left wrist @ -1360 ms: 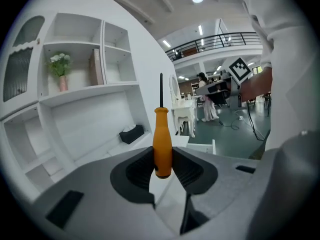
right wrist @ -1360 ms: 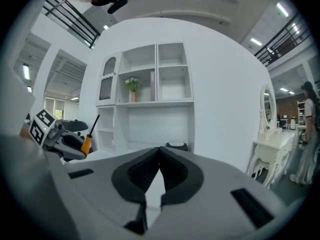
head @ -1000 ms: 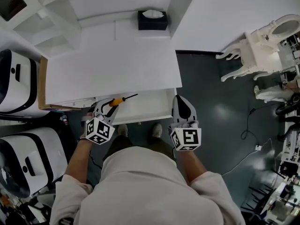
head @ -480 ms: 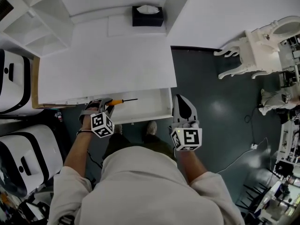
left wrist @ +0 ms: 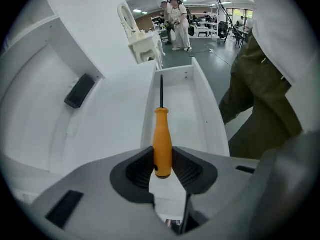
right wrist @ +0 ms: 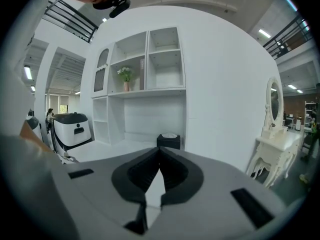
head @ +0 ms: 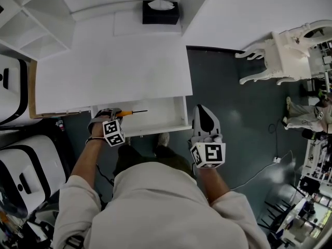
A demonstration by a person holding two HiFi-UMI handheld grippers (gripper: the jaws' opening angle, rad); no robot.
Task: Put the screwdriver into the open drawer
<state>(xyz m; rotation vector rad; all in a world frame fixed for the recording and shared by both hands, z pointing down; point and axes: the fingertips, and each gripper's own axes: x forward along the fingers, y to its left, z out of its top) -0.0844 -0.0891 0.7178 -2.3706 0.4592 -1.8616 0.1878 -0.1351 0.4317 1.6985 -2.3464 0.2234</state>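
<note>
Orange screwdriver (left wrist: 162, 134) handle tight between left gripper (left wrist: 162, 153) jaws, shaft seemingly over drawer (left wrist: 186, 109); right gripper (right wrist: 159, 151) closed

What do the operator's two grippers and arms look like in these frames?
Both the left gripper and right gripper have grey moulded bodies with black ribbed jaw pads. Each carries a white cube printed with black square markers. The person wears a pale beige long-sleeved top.

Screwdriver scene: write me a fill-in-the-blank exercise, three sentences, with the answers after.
1. The left gripper is shut on the screwdriver by its ____ handle.
2. The white drawer under the screwdriver stands ____.
3. The right gripper holds ____.
Missing words: orange; open; nothing.
</note>
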